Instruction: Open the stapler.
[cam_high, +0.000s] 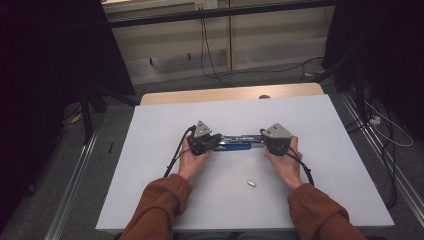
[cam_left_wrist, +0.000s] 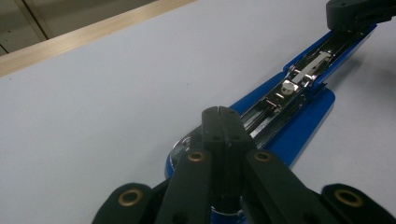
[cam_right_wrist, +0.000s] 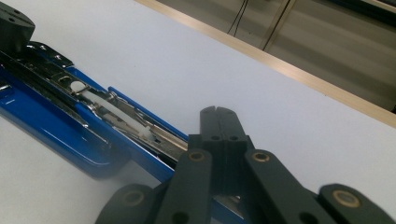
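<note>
so the blue stapler (cam_high: 235, 145) lies flipped open on the desk (cam_high: 160, 150), left tongs (cam_left_wrist: 222, 116) and right tongs (cam_right_wrist: 219, 116) both together pressing its ends; staple strip (cam_high: 251, 183) waits nearby, unloaded.

No lettering seems readable anywhere, not even on the blue stapler (cam_left_wrist: 299, 126).

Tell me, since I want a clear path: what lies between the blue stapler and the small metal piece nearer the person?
Nothing: in the high view, bare white tabletop separates the opened blue metal stapler from the small silvery metal piece.
</note>
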